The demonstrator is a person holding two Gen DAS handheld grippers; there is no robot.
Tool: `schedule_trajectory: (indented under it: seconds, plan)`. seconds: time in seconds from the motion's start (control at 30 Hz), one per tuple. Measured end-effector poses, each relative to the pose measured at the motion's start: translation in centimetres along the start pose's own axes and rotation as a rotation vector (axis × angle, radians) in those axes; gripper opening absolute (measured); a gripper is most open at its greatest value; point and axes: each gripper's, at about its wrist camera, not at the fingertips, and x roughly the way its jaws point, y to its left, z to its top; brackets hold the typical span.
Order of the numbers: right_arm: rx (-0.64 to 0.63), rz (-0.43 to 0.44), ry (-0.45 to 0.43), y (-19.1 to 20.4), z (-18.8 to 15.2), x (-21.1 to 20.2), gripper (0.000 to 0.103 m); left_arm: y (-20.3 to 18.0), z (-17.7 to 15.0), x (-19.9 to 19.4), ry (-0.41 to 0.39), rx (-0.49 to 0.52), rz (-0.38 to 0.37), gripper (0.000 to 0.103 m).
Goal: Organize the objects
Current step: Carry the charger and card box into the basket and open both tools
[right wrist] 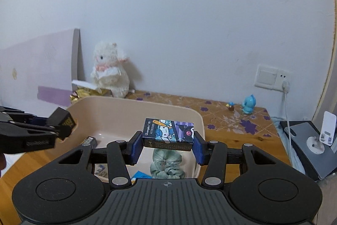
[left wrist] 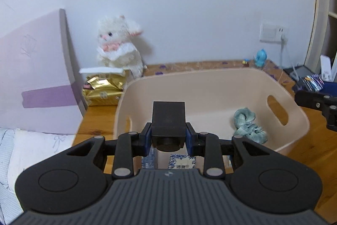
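Note:
A beige plastic bin point(left wrist: 210, 81) stands on the wooden table; it also shows in the right wrist view point(right wrist: 118, 107). My left gripper point(left wrist: 168, 138) is shut on a black box point(left wrist: 168, 119) and holds it over the bin's near left part; the box also shows at the left of the right wrist view point(right wrist: 63, 120). My right gripper point(right wrist: 167, 146) is shut on a cartoon-printed box point(right wrist: 168, 132) above the bin's near right part. A pale green scrunchie point(left wrist: 247, 125) lies in the bin, under the cartoon box in the right wrist view point(right wrist: 166, 166).
A white plush toy point(left wrist: 119, 45) and a gold packet point(left wrist: 103, 90) sit at the back left beside a purple-and-white box point(left wrist: 38, 81). A blue figurine point(right wrist: 248, 103) stands by the wall socket point(right wrist: 271, 77). A blue-patterned packet point(left wrist: 181, 161) lies under my left gripper. A dark device point(right wrist: 309, 147) lies at the right.

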Motion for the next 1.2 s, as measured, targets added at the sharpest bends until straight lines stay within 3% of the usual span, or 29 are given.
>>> schedule_trajectory:
  seconds: [0.37,0.5,0.53,0.6,0.67,0.73,0.87,0.93,1.03,1.2]
  plan:
    - [-0.033,-0.022,0.186,1.3,-1.4,7.1,0.046,-2.4,-1.0,7.1,0.199,0.053,-0.001,0.034]
    - [-0.04,-0.009,0.233,1.6,-2.2,7.8,0.047,-2.1,-0.9,7.9,0.229,0.033,-0.002,0.034]
    - [-0.042,-0.012,0.23,1.7,-2.2,7.8,0.055,-2.1,-0.9,7.8,0.224,0.041,0.001,0.034]
    - [-0.036,-0.008,0.22,1.7,-2.2,7.6,0.059,-2.1,-0.9,7.3,0.212,0.043,-0.003,0.035]
    - [-0.019,0.001,0.21,1.4,-1.9,7.2,0.066,-2.0,-0.7,6.7,0.198,0.037,-0.01,0.047]
    - [-0.01,0.001,0.191,1.3,-1.5,6.4,0.072,-2.0,-0.5,5.5,0.164,0.029,-0.007,0.072]
    - [-0.003,-0.003,0.138,1.1,-0.7,3.9,0.081,-1.9,-0.2,2.6,0.102,0.046,-0.007,0.077]
    - [-0.007,0.001,0.119,1.0,-0.7,2.6,0.093,-1.7,-0.3,1.2,0.073,0.053,-0.005,0.081]
    - [-0.032,-0.001,0.091,1.1,-0.9,0.5,0.101,-1.3,-0.9,-1.1,0.035,0.057,0.0,0.085]
    - [-0.04,0.009,0.078,1.1,-2.0,-2.2,0.103,-0.5,-2.4,-4.1,-0.002,0.064,0.016,0.091]
